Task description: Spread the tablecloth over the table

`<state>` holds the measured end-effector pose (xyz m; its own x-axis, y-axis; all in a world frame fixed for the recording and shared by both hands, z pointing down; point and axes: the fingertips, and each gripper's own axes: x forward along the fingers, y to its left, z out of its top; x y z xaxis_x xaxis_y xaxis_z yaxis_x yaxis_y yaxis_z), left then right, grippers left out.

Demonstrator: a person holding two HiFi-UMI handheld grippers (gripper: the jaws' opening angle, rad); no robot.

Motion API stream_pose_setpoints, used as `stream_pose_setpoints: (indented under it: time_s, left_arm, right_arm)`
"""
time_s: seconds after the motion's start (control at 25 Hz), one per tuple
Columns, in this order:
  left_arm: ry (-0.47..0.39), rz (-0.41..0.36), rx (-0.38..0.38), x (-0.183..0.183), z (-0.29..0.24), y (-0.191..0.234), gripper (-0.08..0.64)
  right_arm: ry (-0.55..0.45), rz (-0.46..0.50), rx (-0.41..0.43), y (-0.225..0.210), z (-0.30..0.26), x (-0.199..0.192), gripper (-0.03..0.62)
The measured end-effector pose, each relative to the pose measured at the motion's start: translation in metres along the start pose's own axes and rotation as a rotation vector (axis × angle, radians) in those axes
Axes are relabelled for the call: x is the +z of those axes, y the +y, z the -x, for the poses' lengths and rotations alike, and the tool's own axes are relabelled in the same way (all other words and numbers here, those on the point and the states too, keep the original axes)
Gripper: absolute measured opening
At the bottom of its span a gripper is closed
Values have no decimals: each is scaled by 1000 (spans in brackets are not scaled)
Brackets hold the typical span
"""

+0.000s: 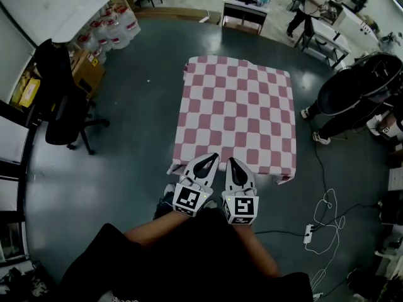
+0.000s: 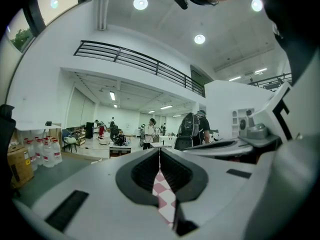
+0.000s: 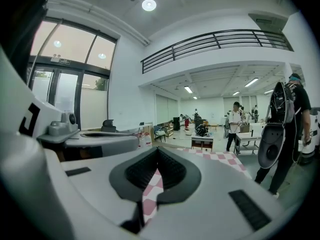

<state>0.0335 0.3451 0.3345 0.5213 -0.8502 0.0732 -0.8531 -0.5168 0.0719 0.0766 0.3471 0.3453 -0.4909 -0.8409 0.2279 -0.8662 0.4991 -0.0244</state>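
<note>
A pink-and-white checked tablecloth lies spread over the table in the middle of the head view. Its near edge is drawn up toward me. My left gripper is shut on that near edge, and a strip of the tablecloth shows pinched between its jaws in the left gripper view. Right beside it, my right gripper is also shut on the near edge, with a strip of the tablecloth between its jaws. The table itself is hidden under the cloth.
A black office chair stands at the left. Water jugs and cardboard boxes sit at the back left. A person in black stands at the right of the table. A white cable and power strip lie on the floor.
</note>
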Motion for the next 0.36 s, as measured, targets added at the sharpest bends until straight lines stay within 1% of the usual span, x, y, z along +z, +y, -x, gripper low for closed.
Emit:
stream_pose_setpoints:
  time_s: [0.16, 0.36]
  left_arm:
    - [7, -2, 11, -3, 2, -2, 20]
    - [14, -2, 25, -9, 2, -1, 20]
  right_arm:
    - [4, 0, 31, 6, 0, -4, 17]
    - [-2, 4, 51, 7, -1, -6, 15]
